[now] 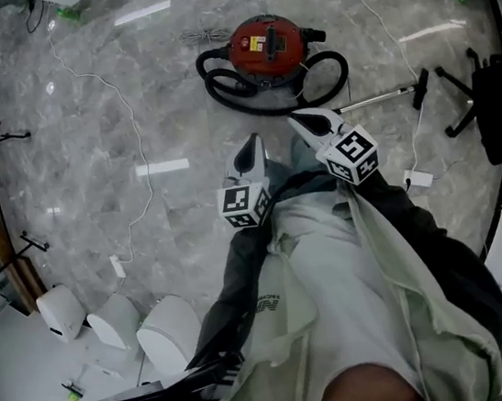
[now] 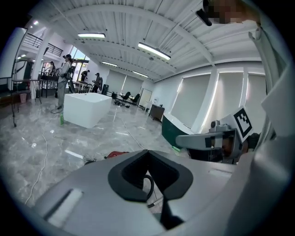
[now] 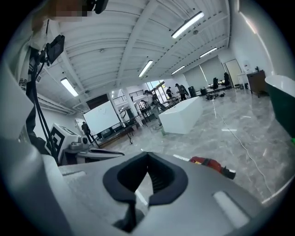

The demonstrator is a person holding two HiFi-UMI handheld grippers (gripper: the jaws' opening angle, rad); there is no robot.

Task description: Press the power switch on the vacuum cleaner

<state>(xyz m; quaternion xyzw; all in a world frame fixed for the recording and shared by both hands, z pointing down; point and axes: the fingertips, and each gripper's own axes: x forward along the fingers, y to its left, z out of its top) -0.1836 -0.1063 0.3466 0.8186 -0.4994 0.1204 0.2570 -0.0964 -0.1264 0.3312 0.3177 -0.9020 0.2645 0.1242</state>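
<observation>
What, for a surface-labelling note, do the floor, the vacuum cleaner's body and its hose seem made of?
Floor: polished stone or marble-look tile; grey veining, sharp lamp reflections.
Vacuum cleaner: glossy red shell, probably moulded plastic, possibly painted metal.
Hose: matt black, likely flexible plastic or rubber; it lies in loops.

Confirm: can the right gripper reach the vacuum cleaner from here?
Probably not yet: the right gripper sits close to the person's body, with a stretch of floor between it and the red vacuum cleaner. Nothing blocks the way; stepping closer should do.
</observation>
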